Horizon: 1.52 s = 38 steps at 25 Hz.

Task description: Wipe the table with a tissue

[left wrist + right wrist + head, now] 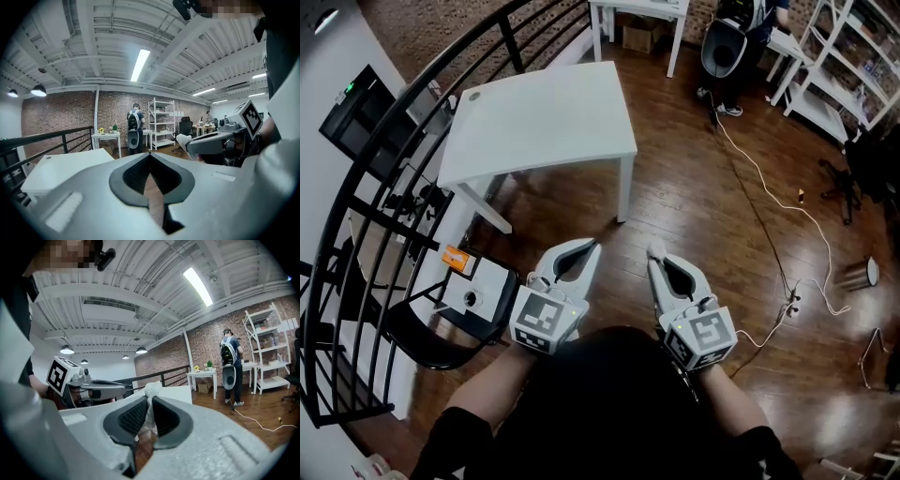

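A white square table (539,127) stands ahead of me on the wooden floor, its top bare. My right gripper (655,251) is shut on a small white tissue (656,248), which pokes out past the tips; in the right gripper view the tissue (151,392) is pinched between the dark pads. My left gripper (592,246) is held beside it, jaws shut with nothing between them (150,155). Both grippers hover over the floor, short of the table's near edge. In the left gripper view the right gripper (190,140) with the tissue shows at right.
A black curved railing (384,169) runs along the left. A black chair (441,319) with papers sits at my lower left. A white cable (769,202) trails over the floor at right. A person (736,37) stands by white shelves (844,66) at the back.
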Available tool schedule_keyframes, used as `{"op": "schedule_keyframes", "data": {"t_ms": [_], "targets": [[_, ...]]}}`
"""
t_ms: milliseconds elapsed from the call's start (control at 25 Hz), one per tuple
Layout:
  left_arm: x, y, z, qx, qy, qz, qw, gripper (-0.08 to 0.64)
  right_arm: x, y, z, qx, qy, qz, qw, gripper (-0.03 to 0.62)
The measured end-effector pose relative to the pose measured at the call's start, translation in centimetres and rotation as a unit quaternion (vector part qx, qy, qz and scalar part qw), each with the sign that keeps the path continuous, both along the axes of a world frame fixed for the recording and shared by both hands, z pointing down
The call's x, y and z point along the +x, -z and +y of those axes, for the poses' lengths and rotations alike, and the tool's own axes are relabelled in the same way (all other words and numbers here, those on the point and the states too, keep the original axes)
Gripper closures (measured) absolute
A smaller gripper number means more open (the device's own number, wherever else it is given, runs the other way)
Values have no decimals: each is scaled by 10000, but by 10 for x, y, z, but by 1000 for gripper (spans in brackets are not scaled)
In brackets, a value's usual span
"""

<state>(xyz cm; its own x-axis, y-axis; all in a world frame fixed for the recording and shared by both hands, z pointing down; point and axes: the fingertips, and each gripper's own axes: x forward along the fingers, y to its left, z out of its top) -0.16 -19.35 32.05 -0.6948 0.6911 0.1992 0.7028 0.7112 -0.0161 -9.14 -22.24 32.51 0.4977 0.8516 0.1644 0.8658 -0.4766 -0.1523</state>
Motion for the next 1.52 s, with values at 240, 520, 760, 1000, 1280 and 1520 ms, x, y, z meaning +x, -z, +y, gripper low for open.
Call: {"op": "schedule_keyframes", "data": {"t_ms": [240,520,760,1000,1280,1520], "targets": [[-11,-2,1,-1,99,29,9999,545,-10,1,2,-39,124,10,9999,575],[-25,-3,-2,21,201,30,9998,545,-23,1,0,-26,228,36,9997,575],[-29,-6,-1,51,240,70,9997,545,-28,-3,1,13,258,40,9997,575],[-24,-9,11,117,260,38,9996,545,-26,-6,13,131,212,-10,9997,575],[-12,-21,47,204,178,-16,9996,545,-13,-17,47,174,171,-64,9997,575],[1,-29,93,292,2,-19,9996,545,3,-22,92,277,14,-118,9995,575]]}}
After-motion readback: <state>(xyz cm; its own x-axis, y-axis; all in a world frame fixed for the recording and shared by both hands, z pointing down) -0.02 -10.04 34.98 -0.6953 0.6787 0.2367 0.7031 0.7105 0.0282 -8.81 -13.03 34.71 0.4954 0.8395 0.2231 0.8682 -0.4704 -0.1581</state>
